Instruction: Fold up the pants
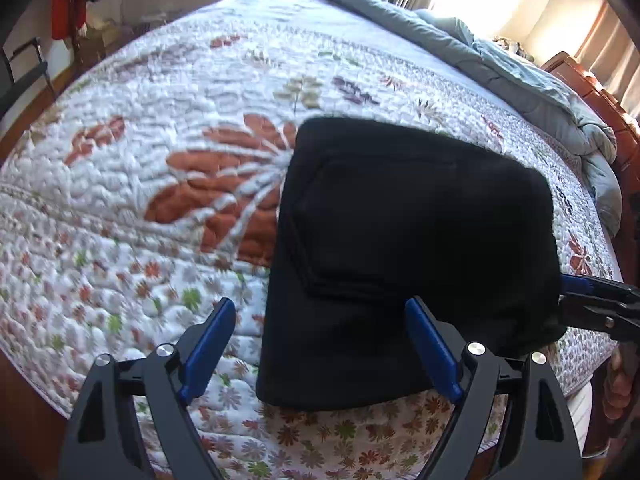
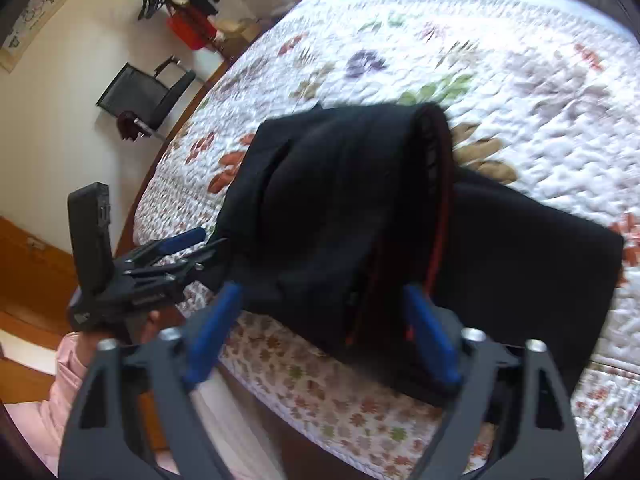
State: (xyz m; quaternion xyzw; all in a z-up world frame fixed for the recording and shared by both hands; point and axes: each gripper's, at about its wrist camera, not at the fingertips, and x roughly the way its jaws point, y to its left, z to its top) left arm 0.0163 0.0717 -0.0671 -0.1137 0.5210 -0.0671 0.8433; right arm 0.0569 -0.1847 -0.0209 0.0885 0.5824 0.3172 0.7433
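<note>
Black folded pants (image 1: 400,220) lie on the quilted bed near its front edge. My left gripper (image 1: 320,312) stands open just above them, its blue pads astride the pants' left front edge, touching nothing. It shows from the side as the left gripper (image 2: 208,240), close to the pants' left edge. The pants (image 2: 340,208) fill the right wrist view, an upper layer with red inner trim bulging up. My right gripper (image 2: 322,300) has its jaws wide with that bundle between the pads; no firm pinch shows. It appears again as the right gripper (image 1: 568,292) at the pants' right edge.
A floral quilt (image 1: 160,160) covers the bed, with a grey-blue duvet (image 1: 500,64) bunched along the far right. A black chair (image 2: 148,96) and a coat rack with a red bag (image 2: 188,28) stand by the wall. A pink sleeve (image 2: 60,380) is at the bed's front.
</note>
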